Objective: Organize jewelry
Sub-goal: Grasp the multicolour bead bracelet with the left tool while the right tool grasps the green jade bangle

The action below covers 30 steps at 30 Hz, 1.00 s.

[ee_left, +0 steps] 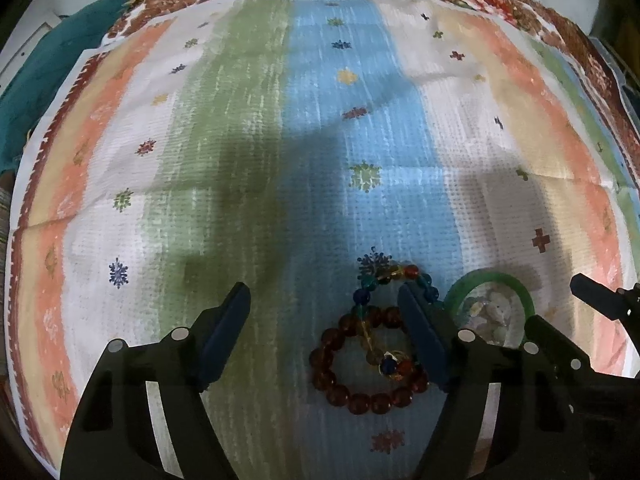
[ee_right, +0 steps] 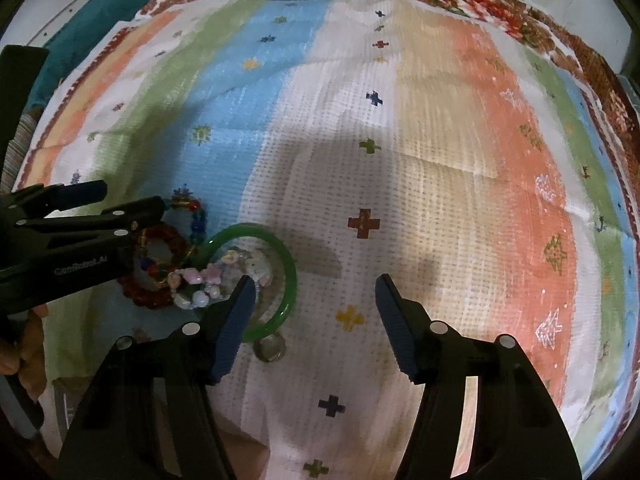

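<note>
Both grippers gape, left gripper (ee_left: 324, 312) and right gripper (ee_right: 316, 296); one round amber bead bracelet (ee_left: 360, 392), one green glass bangle (ee_right: 290, 276) at its three o'clock.

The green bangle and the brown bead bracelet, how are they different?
The green bangle is one smooth solid ring; the brown bead bracelet is made of many round beads. The bangle has pale shell-like charms lying inside it; the bead bracelet has a multicoloured bead strand lying across it. The open left gripper straddles the bead bracelet, not the bangle. Both lie flat on the striped cloth.
</note>
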Available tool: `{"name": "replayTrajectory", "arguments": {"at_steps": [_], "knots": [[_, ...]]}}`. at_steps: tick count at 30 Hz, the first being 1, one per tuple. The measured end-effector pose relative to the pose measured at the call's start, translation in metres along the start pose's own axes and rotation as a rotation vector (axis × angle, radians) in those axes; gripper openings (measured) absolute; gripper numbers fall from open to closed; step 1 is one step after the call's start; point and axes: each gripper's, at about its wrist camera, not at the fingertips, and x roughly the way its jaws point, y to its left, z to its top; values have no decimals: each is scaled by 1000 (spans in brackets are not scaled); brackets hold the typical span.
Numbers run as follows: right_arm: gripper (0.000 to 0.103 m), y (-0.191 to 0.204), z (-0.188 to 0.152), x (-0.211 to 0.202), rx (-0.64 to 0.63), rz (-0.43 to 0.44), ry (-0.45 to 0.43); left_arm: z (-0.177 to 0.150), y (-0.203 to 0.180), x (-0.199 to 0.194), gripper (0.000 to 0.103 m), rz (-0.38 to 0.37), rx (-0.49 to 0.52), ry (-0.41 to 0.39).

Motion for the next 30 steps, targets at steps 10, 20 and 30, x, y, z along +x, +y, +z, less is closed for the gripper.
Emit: {"name": "replayTrajectory", "arguments": {"at_steps": [10, 20, 30], "knots": [[37, 4, 0, 16, -33, -13, 27, 1, -2, 14, 55, 25, 15, 23], [9, 7, -3, 17, -57, 4, 11, -4, 0, 20, 10, 28, 36, 31], [9, -1, 3, -9, -36, 6, -47, -2, 8, -5, 9, -6, -16, -6]]}}
